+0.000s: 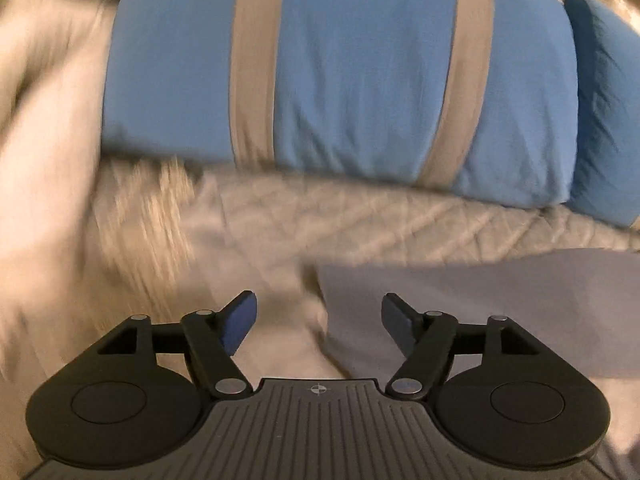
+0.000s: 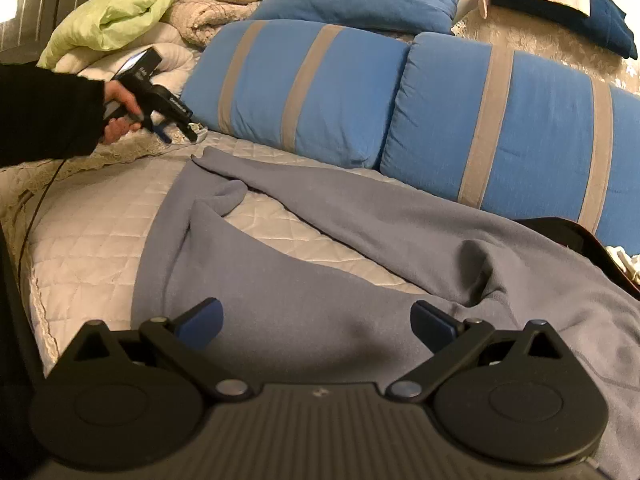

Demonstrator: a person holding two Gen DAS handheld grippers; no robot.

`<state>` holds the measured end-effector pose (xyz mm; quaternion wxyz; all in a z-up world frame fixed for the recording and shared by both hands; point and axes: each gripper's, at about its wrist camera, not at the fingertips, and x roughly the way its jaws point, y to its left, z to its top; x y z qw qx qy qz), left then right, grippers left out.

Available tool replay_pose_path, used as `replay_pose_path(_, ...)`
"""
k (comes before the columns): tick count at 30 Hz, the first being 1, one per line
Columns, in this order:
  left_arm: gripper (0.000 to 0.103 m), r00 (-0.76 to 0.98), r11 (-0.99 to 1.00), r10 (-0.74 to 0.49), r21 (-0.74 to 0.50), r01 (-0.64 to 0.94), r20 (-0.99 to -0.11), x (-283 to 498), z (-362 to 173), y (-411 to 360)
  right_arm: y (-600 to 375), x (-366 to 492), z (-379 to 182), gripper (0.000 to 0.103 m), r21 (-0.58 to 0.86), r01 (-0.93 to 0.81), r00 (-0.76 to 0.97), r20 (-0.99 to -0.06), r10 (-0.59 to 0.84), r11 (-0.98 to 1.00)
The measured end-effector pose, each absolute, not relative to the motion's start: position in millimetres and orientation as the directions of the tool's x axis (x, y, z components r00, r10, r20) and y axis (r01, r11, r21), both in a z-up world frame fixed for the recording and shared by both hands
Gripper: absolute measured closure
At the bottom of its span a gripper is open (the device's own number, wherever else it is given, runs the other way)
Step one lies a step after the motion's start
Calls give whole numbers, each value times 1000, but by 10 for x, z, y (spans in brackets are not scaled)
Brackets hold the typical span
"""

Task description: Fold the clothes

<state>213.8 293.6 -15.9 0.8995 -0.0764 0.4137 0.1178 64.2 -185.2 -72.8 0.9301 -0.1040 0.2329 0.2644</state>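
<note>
At the left, the left gripper, held in a hand near the striped blue pillow, has its jaws spread with nothing between them; its own view is blurred, so what lies just under it is hard to say. The grey-blue garment lies rumpled on the quilted bedspread, one corner close to that gripper. The spreading step seems in hand; next, the cloth wants flattening before a fold. At the right, the right gripper hangs over the garment, jaws wide apart and empty. Bedding is heaped behind.
</note>
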Motion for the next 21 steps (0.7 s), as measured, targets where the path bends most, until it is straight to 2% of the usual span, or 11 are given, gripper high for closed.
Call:
replay_pose_path(4,36,628,866,-59,-352,-355,-776,1899,-402,3036,-1851,621,-721,0,-81,-539,758,-480,441,838)
replay_pose_path(8,39,625,766,-152,-491,-415,-765,1783,-650,3038,-1861,621,-713,0,-79,-534,762,-477,439,842)
replay_pose_path(9,43,633,745,-164,-516,-424,-757,1763,-706,3035,-1871,623,-711,0,-77,-533,762,-477,438,843)
replay_pose_path(11,55,657,720,-144,-533,-444,-740,1722,-765,3011,-1872,631,-715,0,-76,-529,763,-478,434,845)
replay_pose_path(12,81,655,708,-136,-535,-460,-743,1728,-791,3019,-1872,630,-716,0,-81,-526,766,-478,431,846)
replay_pose_path(13,101,650,694,-128,-536,-481,-749,1732,-819,3028,-1867,627,-717,0,-88,-524,769,-477,426,847)
replay_pose_path(21,101,668,686,-8,-490,-538,-744,1437,-564,2955,-1905,618,-700,0,-86,-518,775,-467,425,851)
